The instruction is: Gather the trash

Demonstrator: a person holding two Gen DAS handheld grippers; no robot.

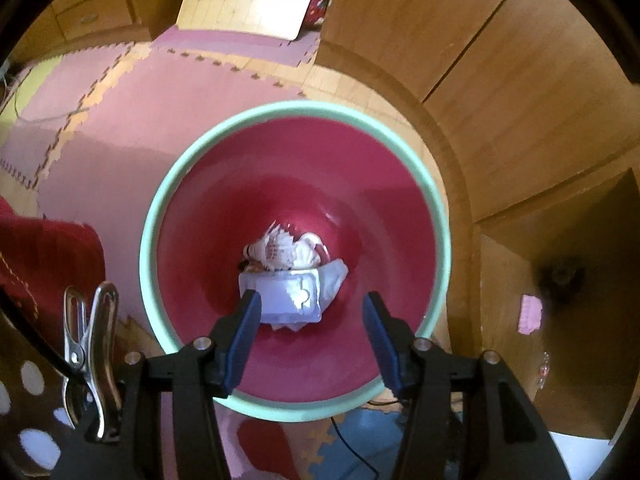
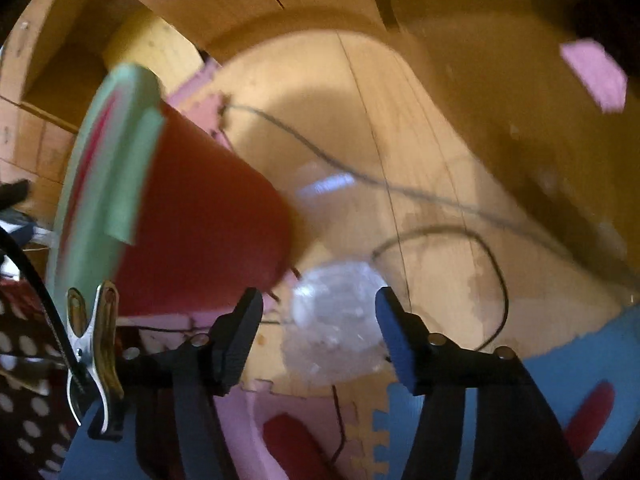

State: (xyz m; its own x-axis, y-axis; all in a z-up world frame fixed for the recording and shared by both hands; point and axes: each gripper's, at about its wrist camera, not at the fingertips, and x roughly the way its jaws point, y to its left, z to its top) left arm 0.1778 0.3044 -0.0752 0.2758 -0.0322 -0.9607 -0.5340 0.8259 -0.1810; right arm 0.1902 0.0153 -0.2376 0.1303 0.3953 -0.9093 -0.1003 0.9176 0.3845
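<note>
A red bin with a mint-green rim (image 1: 158, 216) stands on the floor straight below my left gripper (image 1: 312, 298), which hangs open over its mouth with nothing between the fingers. At the bin's bottom lies white crumpled trash (image 1: 296, 276), paper and a wrapper. In the right wrist view the same bin (image 2: 200, 216) fills the left side, blurred. A crumpled clear plastic piece (image 2: 336, 320) lies on the wooden floor beside the bin's base. My right gripper (image 2: 318, 294) is open just above it, a finger on either side, and the pads do not press on it.
A pink paper scrap (image 2: 596, 76) lies on the wooden floor further off, also seen as the pink scrap (image 1: 530, 314). Thin black cables (image 2: 496, 264) loop across the floor near the plastic. Foam puzzle mats (image 1: 132, 120) and wooden cabinets (image 1: 520, 80) surround the bin.
</note>
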